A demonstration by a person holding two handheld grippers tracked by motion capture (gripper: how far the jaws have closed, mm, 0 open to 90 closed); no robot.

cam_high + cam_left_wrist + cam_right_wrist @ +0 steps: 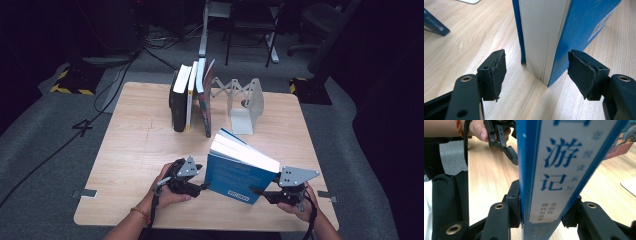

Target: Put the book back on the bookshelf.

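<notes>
right tongs (541, 220) clamp the spine of the blue book (235, 172), standing tilted near the table's (135, 150) front edge; left tongs (536, 75) gape around its page edge. likely next: close left, carry it to the shelved books (190, 97).

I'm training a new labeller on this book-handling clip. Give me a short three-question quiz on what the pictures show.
1. True or false: the right gripper is shut on the spine of the blue book.
2. In the left gripper view, how does the left gripper stand to the book's page edge?
A. clamped on it
B. open, a pad to each side, not touching
C. far from it
3. What stands behind the blue book on the table, left of the white bookend?

Key
1. True.
2. B.
3. A row of upright books.
</notes>
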